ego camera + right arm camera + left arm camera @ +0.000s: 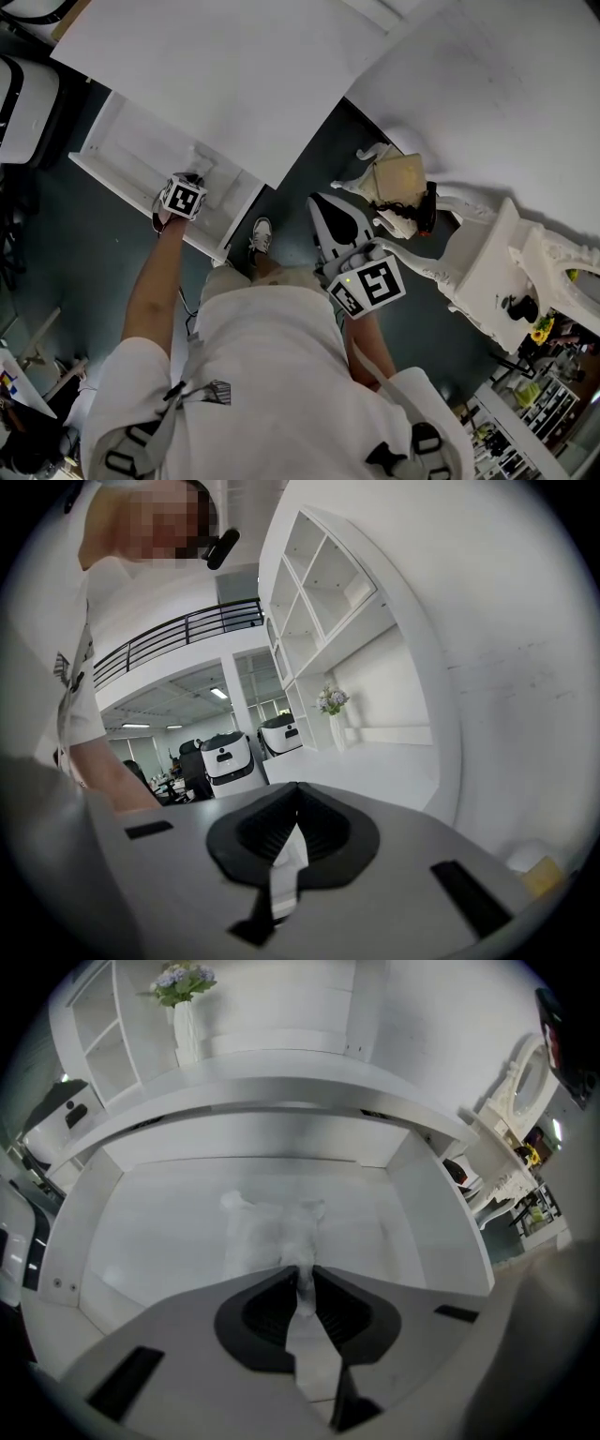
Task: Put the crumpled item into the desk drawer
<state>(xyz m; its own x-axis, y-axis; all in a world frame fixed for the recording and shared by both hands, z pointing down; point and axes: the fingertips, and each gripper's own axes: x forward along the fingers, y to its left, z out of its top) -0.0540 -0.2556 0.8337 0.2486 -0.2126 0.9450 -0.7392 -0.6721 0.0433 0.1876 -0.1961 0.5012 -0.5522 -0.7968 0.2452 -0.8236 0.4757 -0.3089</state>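
Observation:
The crumpled item (275, 1230) is a pale, translucent wad. It hangs from my left gripper (306, 1281) down into the open white desk drawer (159, 1241), and its lower part rests on or just above the drawer floor. The left jaws are shut on its top end. In the head view the left gripper (185, 195) is over the pulled-out drawer (117, 150), and the wad is hidden under it. My right gripper (367, 284) is held back near my body, away from the desk. Its jaws (296, 795) are shut with nothing between them.
The white desk top (225, 75) overhangs the drawer. An ornate white chair and stand (483, 267) are at the right, with a black-and-white machine (337, 225) beside my feet. A vase of flowers (183, 997) and white shelves (328, 592) are behind the desk.

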